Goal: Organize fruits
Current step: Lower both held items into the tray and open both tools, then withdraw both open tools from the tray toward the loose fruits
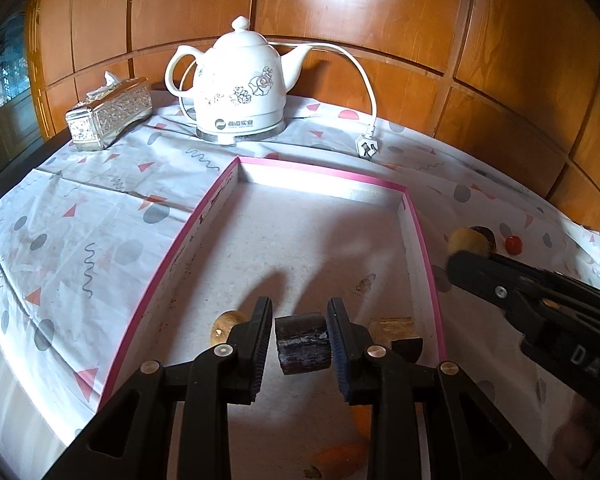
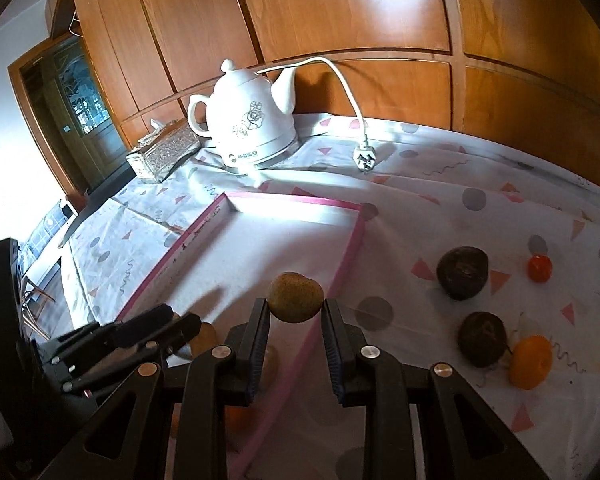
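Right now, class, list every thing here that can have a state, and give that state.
Left gripper: open around the dark sugarcane piece, over the pink-rimmed tray.
Right gripper: shut on the kiwi.
Kettle: lid on.
Plug: unplugged, lying on the tablecloth.

The tray (image 1: 414, 216) lies on the tablecloth (image 1: 80, 240) in the middle of the table. Far behind it stands the kettle (image 1: 242, 84), the tissue box (image 1: 108, 118) to its left and the plug (image 1: 367, 147) to its right. In the tray's near end lie a cut piece (image 1: 302, 342) and other pieces beside it. Right of the tray, on the cloth, sit two round fruits (image 2: 462, 266) (image 2: 482, 338), a small tomato (image 2: 539, 268) far right and an orange fruit (image 2: 530, 362) nearest.
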The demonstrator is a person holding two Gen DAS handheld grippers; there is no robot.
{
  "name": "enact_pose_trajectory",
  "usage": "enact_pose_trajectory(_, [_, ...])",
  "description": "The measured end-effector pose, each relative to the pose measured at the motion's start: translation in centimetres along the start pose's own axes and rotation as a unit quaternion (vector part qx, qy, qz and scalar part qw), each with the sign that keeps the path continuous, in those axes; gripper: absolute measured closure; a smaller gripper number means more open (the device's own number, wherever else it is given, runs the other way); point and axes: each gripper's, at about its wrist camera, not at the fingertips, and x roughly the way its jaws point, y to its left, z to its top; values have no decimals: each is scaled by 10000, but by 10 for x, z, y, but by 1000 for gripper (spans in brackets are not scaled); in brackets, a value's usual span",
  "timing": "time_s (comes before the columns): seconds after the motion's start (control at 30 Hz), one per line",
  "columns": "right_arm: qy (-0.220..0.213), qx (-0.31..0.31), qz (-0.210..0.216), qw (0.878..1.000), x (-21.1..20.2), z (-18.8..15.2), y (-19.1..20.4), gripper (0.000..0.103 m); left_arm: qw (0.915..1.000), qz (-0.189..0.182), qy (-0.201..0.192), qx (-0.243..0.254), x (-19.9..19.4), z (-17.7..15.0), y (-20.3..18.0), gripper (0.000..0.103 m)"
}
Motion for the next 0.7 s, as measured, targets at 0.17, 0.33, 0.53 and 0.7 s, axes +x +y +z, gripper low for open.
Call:
enact_pose_trajectory(0.17, [109,-60,156,9998,14,6,11,71,9997,-33,-79,-249,-6,0,9,53])
enact_pose_trajectory(0.33, [140,-24,95,9999,18,-1,15,32,9994,153,-132,-296,-10,-3,14,51])
enact_pose_trajectory(0.53, [-134,95,-346,9993,3,-10,6,16,9988,289,-199,-346,-14,-9,14,31])
enact_pose_trajectory(0.7, [-198,232,-561,9980,-10,-17,-8,12,9991,310,-193,-212,-18,-13,5,27])
